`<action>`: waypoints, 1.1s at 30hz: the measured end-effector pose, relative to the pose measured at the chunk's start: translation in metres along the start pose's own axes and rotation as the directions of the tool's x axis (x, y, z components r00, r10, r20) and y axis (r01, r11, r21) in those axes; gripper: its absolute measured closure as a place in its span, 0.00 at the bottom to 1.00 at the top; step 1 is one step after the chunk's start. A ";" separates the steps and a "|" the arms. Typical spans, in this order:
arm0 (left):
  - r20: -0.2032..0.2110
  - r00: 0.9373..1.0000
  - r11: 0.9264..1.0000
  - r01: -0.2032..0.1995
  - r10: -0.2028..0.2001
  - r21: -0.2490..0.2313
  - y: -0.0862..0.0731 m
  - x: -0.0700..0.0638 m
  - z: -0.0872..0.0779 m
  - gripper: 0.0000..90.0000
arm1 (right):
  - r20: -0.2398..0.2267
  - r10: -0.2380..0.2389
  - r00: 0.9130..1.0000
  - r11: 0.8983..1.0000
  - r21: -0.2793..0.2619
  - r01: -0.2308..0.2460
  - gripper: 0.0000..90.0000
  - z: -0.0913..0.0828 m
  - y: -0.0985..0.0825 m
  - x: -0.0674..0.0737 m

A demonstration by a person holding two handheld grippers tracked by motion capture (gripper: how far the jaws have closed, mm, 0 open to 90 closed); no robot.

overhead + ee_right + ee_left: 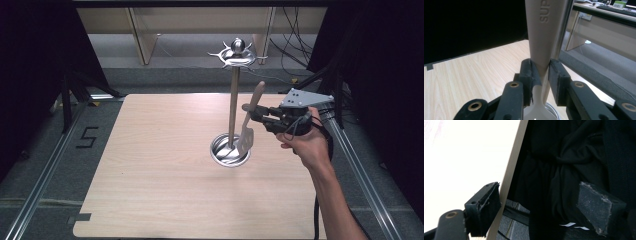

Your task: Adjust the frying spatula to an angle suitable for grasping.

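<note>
Beige plastic spatula (250, 120), slotted at its blade, is hanging upright just beside the steel utensil stand (233, 107); the right gripper (255, 114) is clamping its handle; the left gripper (536, 205) is gaping, holding nothing.

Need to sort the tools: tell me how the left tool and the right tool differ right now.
The right tool is shut on a beige spatula; the left tool stands open and holds nothing. The right tool hangs over the table beside the metal stand; the left tool sits at the table's edge. Both have black pads.
</note>
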State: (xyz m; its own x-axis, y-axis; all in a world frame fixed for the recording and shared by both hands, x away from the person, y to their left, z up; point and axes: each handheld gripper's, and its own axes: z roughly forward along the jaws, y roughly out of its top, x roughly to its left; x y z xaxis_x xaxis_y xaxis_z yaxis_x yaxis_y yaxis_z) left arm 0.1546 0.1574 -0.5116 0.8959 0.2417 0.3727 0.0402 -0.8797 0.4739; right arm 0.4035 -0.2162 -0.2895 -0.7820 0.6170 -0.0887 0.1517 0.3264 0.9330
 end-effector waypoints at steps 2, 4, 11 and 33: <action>0.017 1.000 1.000 -0.009 0.009 0.003 0.000 0.001 0.001 0.20 | -0.003 -0.005 1.000 1.000 -0.001 0.005 0.83 0.002 0.004 -0.001; 0.014 1.000 1.000 -0.011 0.011 0.012 0.001 0.001 0.001 0.20 | 0.003 0.014 1.000 1.000 0.007 -0.014 0.83 0.003 0.007 -0.001; 0.004 1.000 1.000 0.004 -0.004 0.006 0.000 0.000 0.000 0.20 | 0.007 -0.001 1.000 1.000 0.003 0.001 0.83 0.008 0.015 -0.005; 0.022 1.000 1.000 -0.016 0.016 0.005 0.000 0.001 0.000 0.20 | 0.008 0.031 1.000 0.998 0.051 -0.031 0.83 0.020 0.031 -0.009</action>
State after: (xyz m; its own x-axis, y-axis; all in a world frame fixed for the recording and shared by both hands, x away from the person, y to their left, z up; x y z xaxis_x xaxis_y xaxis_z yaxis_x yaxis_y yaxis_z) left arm 0.1556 0.1572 -0.5111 0.9062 0.2180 0.3623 0.0275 -0.8854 0.4640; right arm 0.4275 -0.1978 -0.2667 -0.7722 0.6323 -0.0629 0.2063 0.3432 0.9163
